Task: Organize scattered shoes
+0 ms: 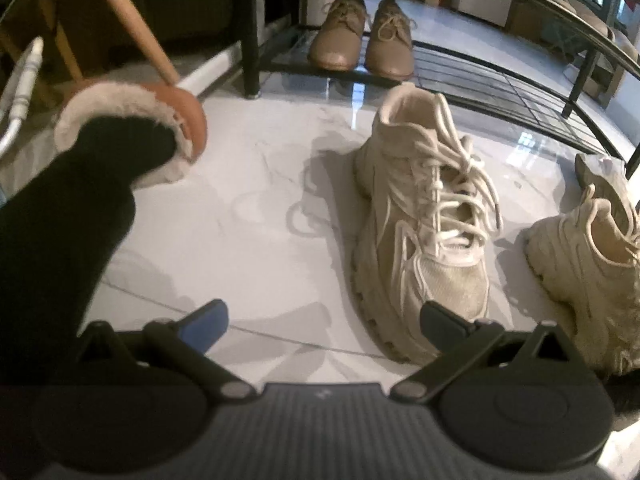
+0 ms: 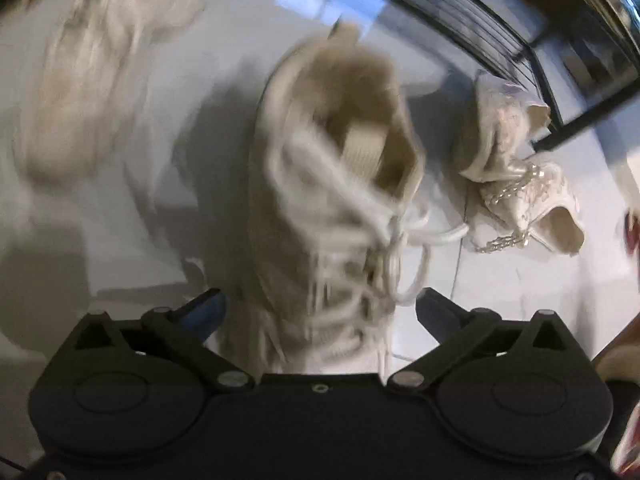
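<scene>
Both grippers hanging wide and empty over cream sneakers

The right gripper point(image 2: 320, 312) is straddling a sneaker point(image 2: 332, 184) (bulky, soft-collared, loose laces); the stiffer heel collar is looking likeliest, while the left gripper point(image 1: 324, 324) is facing its mate point(image 1: 424, 216)

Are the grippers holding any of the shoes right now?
No. The left gripper is open over bare floor beside a sneaker. The right gripper is open around the other sneaker, not pinching it.

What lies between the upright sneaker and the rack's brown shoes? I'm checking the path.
Only bare white floor, seen in the left wrist view, between the sneaker and the brown shoes.
</scene>
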Tool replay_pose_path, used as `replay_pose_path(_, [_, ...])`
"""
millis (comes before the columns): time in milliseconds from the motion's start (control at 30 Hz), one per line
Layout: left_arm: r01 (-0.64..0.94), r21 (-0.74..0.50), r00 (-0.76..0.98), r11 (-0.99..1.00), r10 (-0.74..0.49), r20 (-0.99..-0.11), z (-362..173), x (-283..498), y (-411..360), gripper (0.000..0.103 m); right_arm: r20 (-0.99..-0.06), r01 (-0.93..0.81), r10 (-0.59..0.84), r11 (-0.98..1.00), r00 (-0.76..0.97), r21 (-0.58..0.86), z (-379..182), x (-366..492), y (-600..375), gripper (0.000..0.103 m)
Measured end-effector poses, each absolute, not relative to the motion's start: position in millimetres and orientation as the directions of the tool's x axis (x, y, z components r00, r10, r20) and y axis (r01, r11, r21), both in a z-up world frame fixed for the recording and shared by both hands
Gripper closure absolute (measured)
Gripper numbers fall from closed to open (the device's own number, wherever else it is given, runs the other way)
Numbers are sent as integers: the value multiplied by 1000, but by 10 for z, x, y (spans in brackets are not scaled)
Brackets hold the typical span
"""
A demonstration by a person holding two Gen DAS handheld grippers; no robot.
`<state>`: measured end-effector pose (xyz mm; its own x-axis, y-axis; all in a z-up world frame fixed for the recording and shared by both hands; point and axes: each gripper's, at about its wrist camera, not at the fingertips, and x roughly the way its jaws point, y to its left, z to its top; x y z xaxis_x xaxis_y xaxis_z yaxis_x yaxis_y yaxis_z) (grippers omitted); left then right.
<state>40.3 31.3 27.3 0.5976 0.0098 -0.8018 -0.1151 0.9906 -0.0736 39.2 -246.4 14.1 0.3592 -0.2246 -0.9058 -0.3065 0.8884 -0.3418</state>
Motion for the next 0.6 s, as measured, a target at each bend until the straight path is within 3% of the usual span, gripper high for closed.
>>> replay_pose_path(267, [-101,-85,596,991,-8,-803,292,417,295,1,-894,-83,-142,977,425,-195,149,390,-2338,19])
replay_pose_path(600, [-128,-70,585,989,18,-811,268,461,340,1,-872,117,-103,992,478,-53,192,1046,-1930,25])
